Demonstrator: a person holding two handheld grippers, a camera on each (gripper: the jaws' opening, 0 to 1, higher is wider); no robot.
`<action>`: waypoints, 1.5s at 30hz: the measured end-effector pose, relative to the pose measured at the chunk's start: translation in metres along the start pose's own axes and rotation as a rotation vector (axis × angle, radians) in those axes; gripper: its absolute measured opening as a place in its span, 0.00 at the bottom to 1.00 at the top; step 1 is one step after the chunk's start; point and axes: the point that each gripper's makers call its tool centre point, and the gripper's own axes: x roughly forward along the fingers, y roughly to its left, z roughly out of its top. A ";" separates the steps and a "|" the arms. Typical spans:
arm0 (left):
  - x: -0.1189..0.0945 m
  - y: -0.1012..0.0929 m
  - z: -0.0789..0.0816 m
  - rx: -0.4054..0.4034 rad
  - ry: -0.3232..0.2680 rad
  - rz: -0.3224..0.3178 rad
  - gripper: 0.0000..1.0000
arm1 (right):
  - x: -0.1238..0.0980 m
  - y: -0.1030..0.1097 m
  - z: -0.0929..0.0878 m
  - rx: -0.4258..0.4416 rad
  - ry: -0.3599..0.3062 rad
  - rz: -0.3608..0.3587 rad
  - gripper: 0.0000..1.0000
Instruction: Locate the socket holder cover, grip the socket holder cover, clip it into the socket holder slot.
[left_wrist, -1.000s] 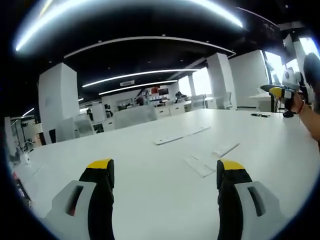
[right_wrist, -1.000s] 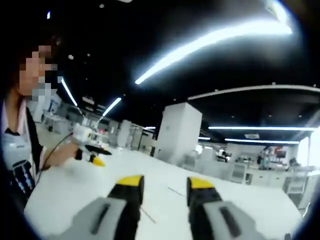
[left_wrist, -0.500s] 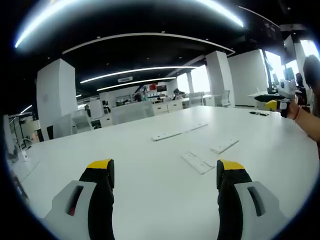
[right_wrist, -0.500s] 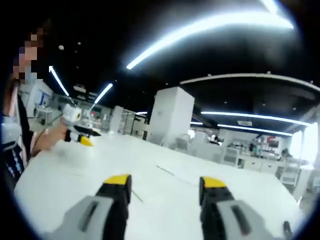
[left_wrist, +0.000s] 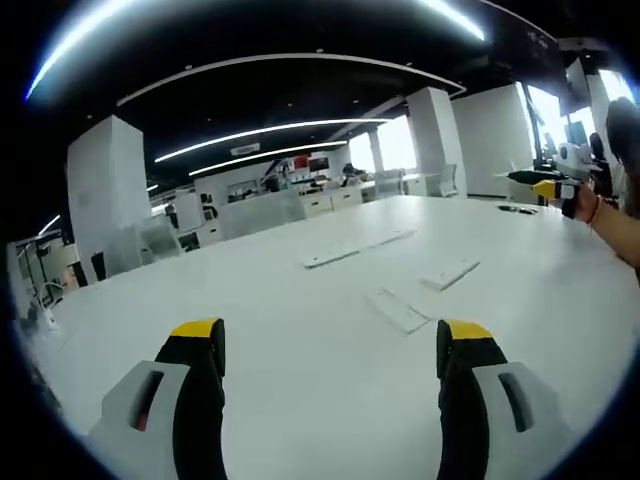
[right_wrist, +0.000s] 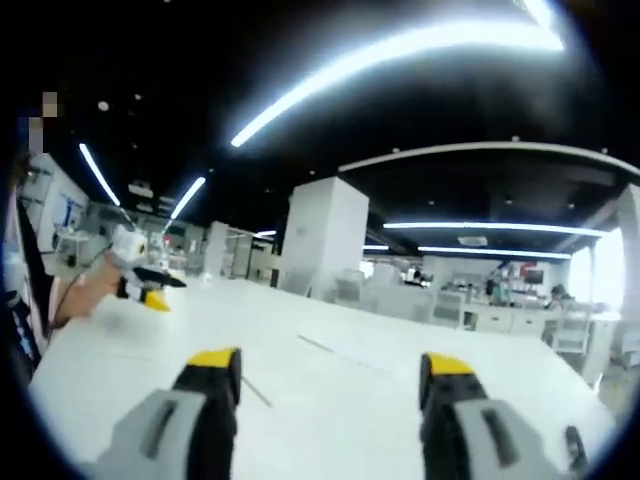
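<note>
In the left gripper view, three flat white parts lie on the white table (left_wrist: 300, 380): a long narrow strip (left_wrist: 355, 247) farthest off, a short bar (left_wrist: 450, 273) to its right, and a flat plate (left_wrist: 398, 310) nearest. I cannot tell which is the socket holder cover. My left gripper (left_wrist: 330, 335) hovers open above the table, short of the plate, with nothing between its jaws. My right gripper (right_wrist: 330, 362) is open too, held over the table. Thin strips (right_wrist: 330, 350) show faintly beyond it. Neither gripper touches a part.
At the far right a hand holds the right gripper (left_wrist: 545, 183) above the table's edge. The left gripper (right_wrist: 140, 285) appears at the left in a hand. A small dark object (left_wrist: 518, 209) lies near the far right. White pillars and desks stand behind.
The right gripper's jaws have spread wider apart. Both cameras have shifted a little. The white parts lie where they were.
</note>
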 end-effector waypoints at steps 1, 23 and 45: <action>0.000 -0.010 0.009 0.037 0.001 -0.034 0.85 | 0.000 0.000 -0.002 0.000 0.009 0.005 0.72; 0.021 -0.084 0.063 0.174 0.289 -0.225 0.90 | 0.007 0.024 -0.023 -0.024 0.106 0.084 0.66; 0.004 -0.110 -0.053 0.063 1.040 -0.180 0.74 | 0.012 0.025 -0.039 -0.020 0.179 0.081 0.62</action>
